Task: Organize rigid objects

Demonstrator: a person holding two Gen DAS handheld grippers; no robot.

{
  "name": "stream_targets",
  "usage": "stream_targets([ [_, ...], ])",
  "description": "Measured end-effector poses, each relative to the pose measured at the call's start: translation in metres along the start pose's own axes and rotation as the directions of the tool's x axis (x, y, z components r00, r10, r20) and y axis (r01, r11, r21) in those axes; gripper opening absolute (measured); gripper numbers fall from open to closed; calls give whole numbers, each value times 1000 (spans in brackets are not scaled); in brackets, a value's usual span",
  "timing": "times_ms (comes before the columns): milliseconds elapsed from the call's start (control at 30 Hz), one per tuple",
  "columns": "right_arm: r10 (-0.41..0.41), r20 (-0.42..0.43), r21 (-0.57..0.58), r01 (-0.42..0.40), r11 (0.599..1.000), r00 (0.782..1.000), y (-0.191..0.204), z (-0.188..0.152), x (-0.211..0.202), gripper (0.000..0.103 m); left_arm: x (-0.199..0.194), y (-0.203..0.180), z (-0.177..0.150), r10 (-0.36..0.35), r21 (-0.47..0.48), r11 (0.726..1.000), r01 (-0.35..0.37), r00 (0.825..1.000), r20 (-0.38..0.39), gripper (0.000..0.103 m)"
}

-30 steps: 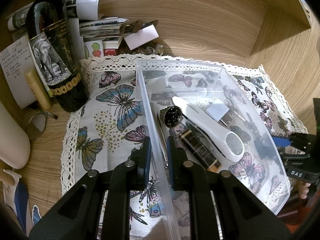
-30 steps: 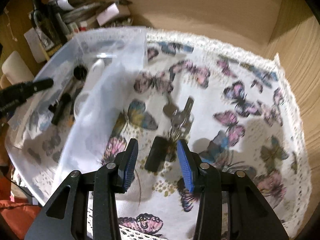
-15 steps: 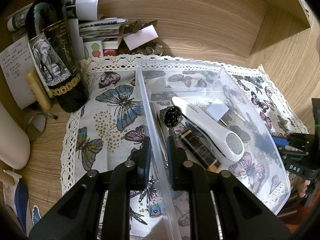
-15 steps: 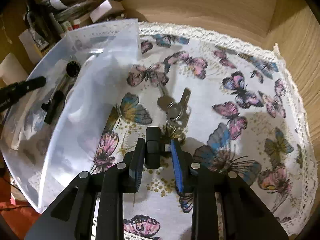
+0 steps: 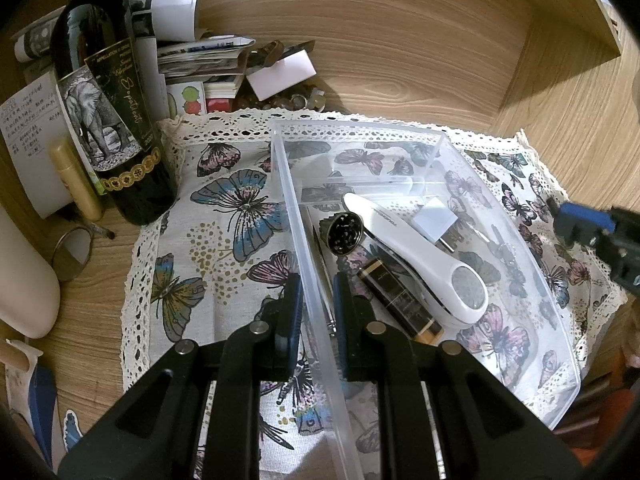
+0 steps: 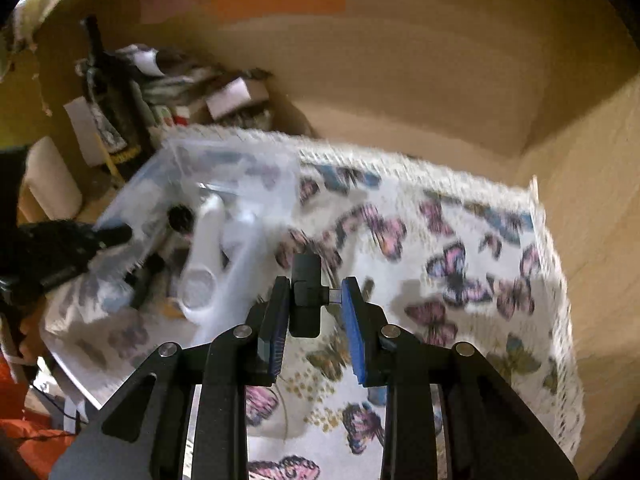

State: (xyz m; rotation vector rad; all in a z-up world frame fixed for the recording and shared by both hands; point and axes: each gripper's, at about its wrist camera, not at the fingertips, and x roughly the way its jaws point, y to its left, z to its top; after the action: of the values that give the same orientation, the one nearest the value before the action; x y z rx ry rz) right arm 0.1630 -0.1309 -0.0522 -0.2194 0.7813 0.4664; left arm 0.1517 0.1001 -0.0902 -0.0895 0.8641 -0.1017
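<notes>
In the left wrist view, the left gripper (image 5: pixel 314 300) sits at the lower centre of the frame, its jaws pinched tight on the near wall of a clear plastic bin (image 5: pixel 520 240). The bin rests on a butterfly-print cloth (image 5: pixel 224 216) and holds a white handheld device (image 5: pixel 416 256), a dark tube (image 5: pixel 400 300) and a small white plug (image 5: pixel 434 222). A wine bottle (image 5: pixel 108 120) stands at the upper left. In the blurred right wrist view, the right gripper (image 6: pixel 314 306) clamps a black key fob (image 6: pixel 306 296) at the centre of the frame, above the cloth, just right of the bin.
</notes>
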Motion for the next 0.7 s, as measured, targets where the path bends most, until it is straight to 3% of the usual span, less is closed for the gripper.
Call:
stream_targets([
  [367,88,57,-115,-81,990,995,43,28,0,24,0,-1,0,0,2,1000,0,1000,1,14],
  [700,144,-38,-211,-148,966,989,80,35,34,24,0,-3,0,-4,0,1000,4,1000,2,14],
])
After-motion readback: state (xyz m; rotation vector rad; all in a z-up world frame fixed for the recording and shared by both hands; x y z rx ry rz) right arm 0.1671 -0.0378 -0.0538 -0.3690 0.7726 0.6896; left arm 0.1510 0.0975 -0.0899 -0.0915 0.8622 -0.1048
